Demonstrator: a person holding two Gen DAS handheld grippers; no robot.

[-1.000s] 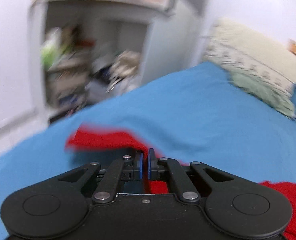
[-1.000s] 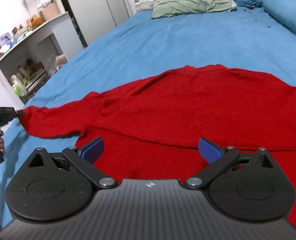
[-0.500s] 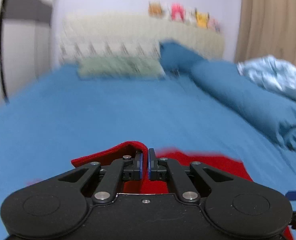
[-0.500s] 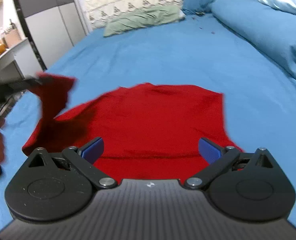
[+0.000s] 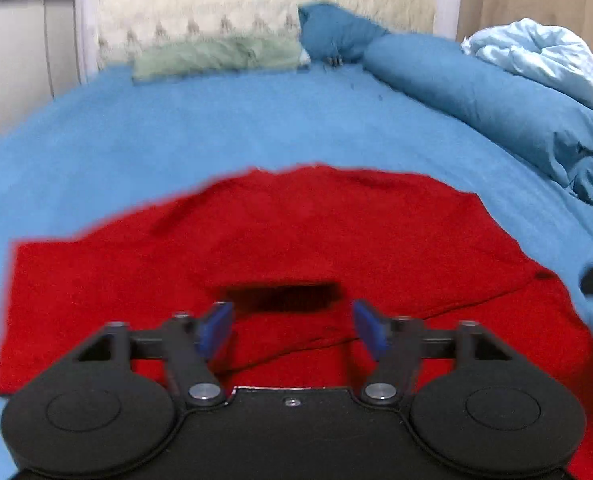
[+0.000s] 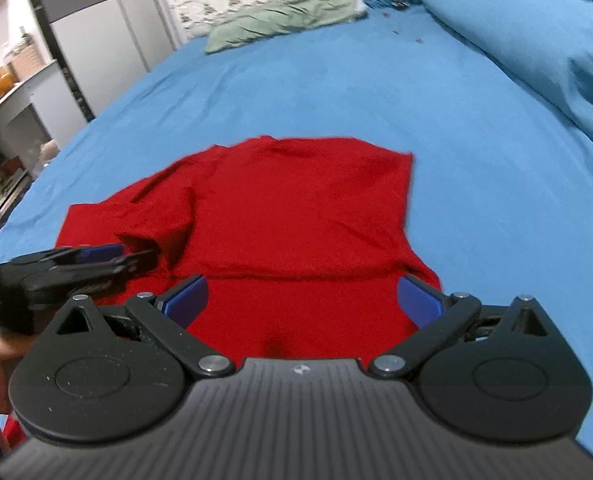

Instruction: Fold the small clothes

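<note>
1 red garment (image 6: 296, 216) lying flat on blue bed (image 6: 336, 92), sleeve folded in at 9 o'clock. 2 claws: left claw (image 5: 292, 330) hanging wide, gripping nothing; right claw (image 6: 302, 298) also wide, hovering over hem. 1 green pillow (image 6: 280, 20) at 12.

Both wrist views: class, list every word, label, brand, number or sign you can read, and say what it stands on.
No readable text in either view.
Right tongs: a small pale mark on the housing, too small to read.
Red garment: no print or label showing.
Shelf items: too blurred to read.
</note>
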